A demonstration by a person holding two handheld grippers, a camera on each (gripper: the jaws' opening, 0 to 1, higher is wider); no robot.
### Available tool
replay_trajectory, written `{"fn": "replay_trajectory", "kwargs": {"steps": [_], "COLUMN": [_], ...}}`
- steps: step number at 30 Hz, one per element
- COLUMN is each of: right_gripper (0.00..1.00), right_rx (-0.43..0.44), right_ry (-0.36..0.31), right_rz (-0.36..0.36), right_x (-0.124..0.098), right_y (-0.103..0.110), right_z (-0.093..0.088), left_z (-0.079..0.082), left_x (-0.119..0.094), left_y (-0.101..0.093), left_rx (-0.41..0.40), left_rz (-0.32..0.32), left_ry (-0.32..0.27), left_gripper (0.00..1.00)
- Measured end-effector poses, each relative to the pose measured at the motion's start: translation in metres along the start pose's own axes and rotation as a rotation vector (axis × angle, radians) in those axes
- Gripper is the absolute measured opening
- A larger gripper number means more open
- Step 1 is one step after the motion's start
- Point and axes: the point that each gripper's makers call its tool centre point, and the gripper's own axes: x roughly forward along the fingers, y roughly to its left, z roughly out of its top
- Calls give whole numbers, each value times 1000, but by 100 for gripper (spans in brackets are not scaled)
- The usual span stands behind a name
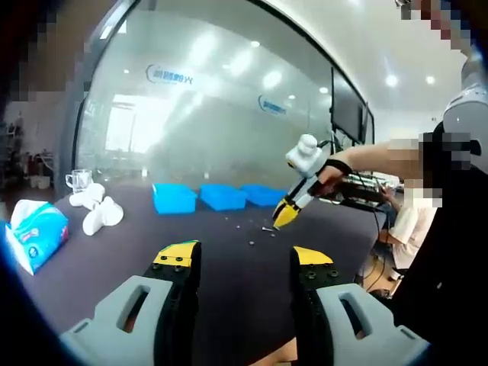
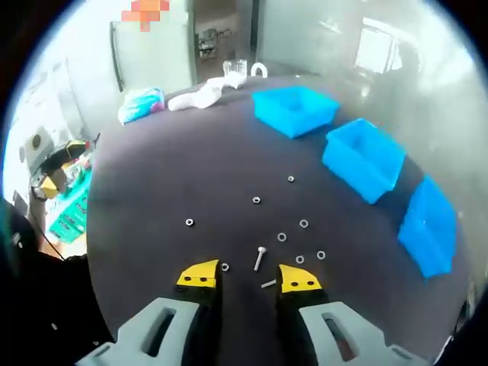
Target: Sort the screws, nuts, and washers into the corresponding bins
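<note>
Right gripper [image 2: 249, 279]: jaws apart, empty, low over the dark counter [image 2: 152, 191]; a screw [image 2: 260, 258] lies between the jaw tips, a second screw [image 2: 268, 284] just beside the right tip; nuts and washers [image 2: 303, 223] scattered just beyond. Three blue bins [image 2: 364, 158] stand in a row at the far edge, nothing between them and the hardware. Left gripper [image 1: 244, 263]: jaws apart, empty, well back from the parts; tissue pack [image 1: 36, 235], white objects [image 1: 101, 213] and a glass cup [image 1: 78, 180] sit to its left.

Left gripper view looks low across the dark table [image 1: 229, 252] toward three blue bins [image 1: 174, 197]; right gripper view peers steeply down, close over scattered hardware [image 2: 282, 237]; both share table and bins.
</note>
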Motion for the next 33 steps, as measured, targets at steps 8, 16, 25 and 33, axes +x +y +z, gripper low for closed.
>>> {"fn": "replay_trajectory", "kwargs": {"steps": [8, 16, 25, 33], "right_gripper": [18, 14, 11, 0], "right_rx": [6, -6, 7, 34], "right_ry": [46, 97, 117, 122], "right_rz": [-7, -16, -2, 27], "right_x": [13, 23, 26, 26], "right_y": [-6, -15, -10, -2], "right_z": [3, -1, -5, -7], "left_z": [-3, -4, -4, -1], "left_x": [-3, -4, -5, -3], "left_y": [-1, 1, 2, 0], "left_rx": [-3, -8, -11, -7], "left_rz": [1, 5, 8, 1], "left_ry": [3, 1, -1, -4], "left_gripper": [46, 46, 46, 46]}}
